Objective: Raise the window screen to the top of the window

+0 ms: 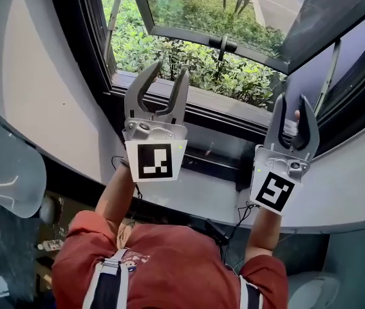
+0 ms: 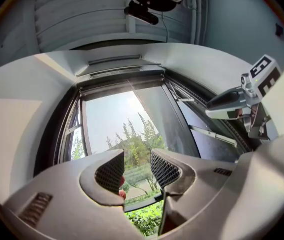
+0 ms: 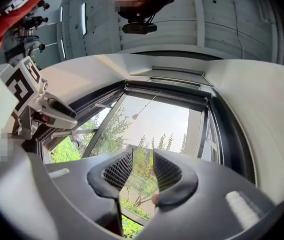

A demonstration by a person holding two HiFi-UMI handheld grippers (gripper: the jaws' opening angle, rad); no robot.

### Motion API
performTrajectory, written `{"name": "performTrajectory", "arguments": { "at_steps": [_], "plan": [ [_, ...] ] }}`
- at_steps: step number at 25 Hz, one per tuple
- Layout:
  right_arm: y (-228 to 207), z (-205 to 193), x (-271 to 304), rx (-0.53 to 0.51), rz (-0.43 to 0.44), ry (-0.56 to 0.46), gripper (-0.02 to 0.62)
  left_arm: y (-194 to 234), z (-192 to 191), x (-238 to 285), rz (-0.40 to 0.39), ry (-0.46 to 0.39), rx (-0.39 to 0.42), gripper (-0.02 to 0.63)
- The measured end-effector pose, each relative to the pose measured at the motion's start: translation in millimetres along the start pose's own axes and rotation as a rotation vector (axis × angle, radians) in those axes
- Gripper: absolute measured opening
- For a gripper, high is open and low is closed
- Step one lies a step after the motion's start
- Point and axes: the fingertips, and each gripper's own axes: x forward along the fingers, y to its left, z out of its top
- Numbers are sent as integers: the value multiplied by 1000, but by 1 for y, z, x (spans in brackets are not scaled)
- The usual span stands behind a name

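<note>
Firstly, wall [image 1: 34, 89]: smooth, pale, curving round the left of the window recess.
left claw [image 1: 169, 73]: held up in front of the sill, with two grey curved prongs spread apart and only greenery between them.
left pads [image 2: 110, 171]: dark, with a fine grid texture. Only the left gripper view shows this; the head view gives just the prongs' plain backs.
marker cubes [image 1: 153, 161]: white faces with black square patterns, seen square-on from the head view.
window frame [image 1: 79, 44]: dark and glossy. The head view shows only its lower part and the sill [image 1: 221, 108].
window screen [image 2: 120, 86]: at the top of the opening, a slim dark bar under the pale head of the recess. Both gripper views look up at it, while the head view cuts it off. Its mesh cannot be made out.
pull cord [image 3: 135, 116]: a thin line ending in a small bell-shaped toggle, slanting down from the top of the frame. It appears in the right gripper view alone.
open sash [image 1: 214, 40]: a glass pane in a dark frame, swung outward over leafy, bright green shrubs [image 1: 188, 60].
right claw [image 1: 293, 102]: well apart from the left one, prongs spread, with only trees and sky between its gridded right pads [image 3: 119, 169].
shirt [image 1: 169, 262]: soft red cloth with dark straps, at the bottom of the head view.
</note>
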Motion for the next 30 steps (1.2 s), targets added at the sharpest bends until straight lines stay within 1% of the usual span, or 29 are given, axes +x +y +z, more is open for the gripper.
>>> {"name": "performTrajectory", "arguments": {
  "at_steps": [4, 7, 10, 14, 17, 19, 23, 27, 30],
  "plan": [
    [7, -14, -19, 73, -5, 23, 120, -14, -16, -15, -30, 3, -43, 149],
    [23, -27, -31, 91, 19, 54, 120, -23, -38, -28, -52, 52, -77, 149],
    [37, -47, -47, 108, 45, 113, 120, -39, -54, -41, -89, 74, -91, 149],
    [51, -77, -74, 180, 50, 198, 119, -57, -77, -58, -125, 107, -106, 149],
    [61, -96, -91, 207, 60, 254, 120, -63, -96, -67, -121, 150, -174, 149],
    [66, -101, -97, 219, 62, 261, 120, -67, -107, -71, -118, 176, -203, 149],
    [75, -118, -112, 277, 67, 319, 120, -74, -123, -81, -130, 218, -215, 149],
    [86, -137, -126, 308, 78, 382, 120, -78, -140, -92, -114, 265, -243, 149],
    [94, -145, -131, 323, 91, 409, 119, -78, -148, -98, -106, 294, -232, 149]
  ]
}}
